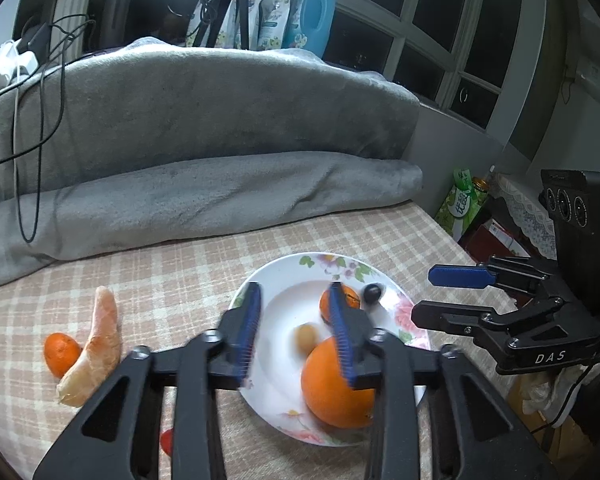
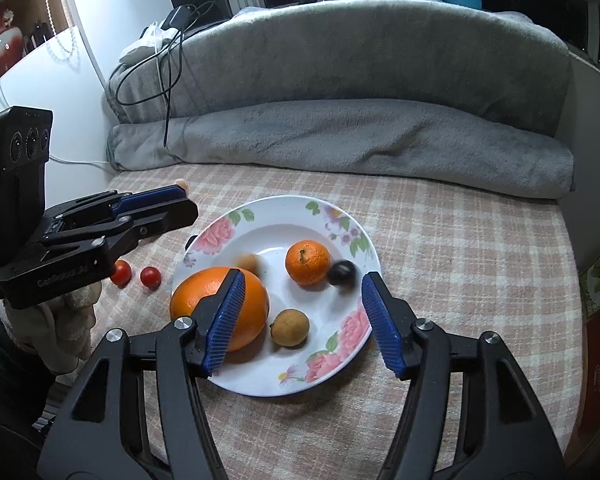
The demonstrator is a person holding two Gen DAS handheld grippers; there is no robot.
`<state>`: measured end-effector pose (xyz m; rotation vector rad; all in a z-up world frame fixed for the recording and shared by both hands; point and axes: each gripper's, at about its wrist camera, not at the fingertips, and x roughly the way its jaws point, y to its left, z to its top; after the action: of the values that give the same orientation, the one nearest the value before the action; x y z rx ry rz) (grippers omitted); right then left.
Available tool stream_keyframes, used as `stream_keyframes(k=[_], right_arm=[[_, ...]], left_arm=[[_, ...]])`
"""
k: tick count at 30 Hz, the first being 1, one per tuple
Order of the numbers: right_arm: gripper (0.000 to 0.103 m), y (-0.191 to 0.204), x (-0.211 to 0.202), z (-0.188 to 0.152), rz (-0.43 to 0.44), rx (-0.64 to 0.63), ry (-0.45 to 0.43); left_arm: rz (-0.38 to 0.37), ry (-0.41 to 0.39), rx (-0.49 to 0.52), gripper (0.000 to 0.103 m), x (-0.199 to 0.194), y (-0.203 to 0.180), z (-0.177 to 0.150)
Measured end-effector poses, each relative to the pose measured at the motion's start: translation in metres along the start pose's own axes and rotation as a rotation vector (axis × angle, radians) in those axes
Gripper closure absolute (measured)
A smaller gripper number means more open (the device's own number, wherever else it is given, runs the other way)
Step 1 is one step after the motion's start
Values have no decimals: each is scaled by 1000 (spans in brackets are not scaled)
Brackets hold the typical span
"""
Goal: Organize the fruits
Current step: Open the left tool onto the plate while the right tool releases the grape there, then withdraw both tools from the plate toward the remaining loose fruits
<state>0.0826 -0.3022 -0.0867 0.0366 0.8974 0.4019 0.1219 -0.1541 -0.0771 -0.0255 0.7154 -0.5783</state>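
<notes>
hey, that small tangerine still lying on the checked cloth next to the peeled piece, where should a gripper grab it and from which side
Take the small tangerine across its round middle, coming down from above, probably with the left gripper, whose open jaws are nearer. One pad should go on its open left side, the other eased into the seam where the peeled citrus piece leans against its right, since it seems to touch there.

White capital lettering "DAS" is legible on the black body of the right tongs (image 1: 423, 296), seen in the left wrist view. Pale lettering on the body of the left tongs (image 2: 188, 204), seen in the right wrist view, is too blurred to read. Print on the green packet (image 1: 459, 204) behind the right tongs is illegible.
</notes>
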Motion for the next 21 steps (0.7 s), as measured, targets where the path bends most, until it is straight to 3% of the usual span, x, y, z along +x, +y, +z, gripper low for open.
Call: stream_keyframes(k=[2,8,11,15,17,21], right_arm=[[28,-1,-2,0,-4,0,-7],[16,0,-5,-1,-20,2,-19],[16,2,-8,-1,-26,-5,-27],[14,3,-11,-1,-27,-8,-32],[6,5,-13,-1,-30,-9,-40],[5,8,-16,-1,-32,-11,-50]], left_arm=[[4,-8,4,55,-2,-1,0],[10,-24,18,37,-8,-4,2],[10,-35,18,27,-11,-4,3],[19,-45,23,22,-16,-5,4],[21,-47,24,22,-18,-5,4],[27,-54,23,22,-22,-4,4]])
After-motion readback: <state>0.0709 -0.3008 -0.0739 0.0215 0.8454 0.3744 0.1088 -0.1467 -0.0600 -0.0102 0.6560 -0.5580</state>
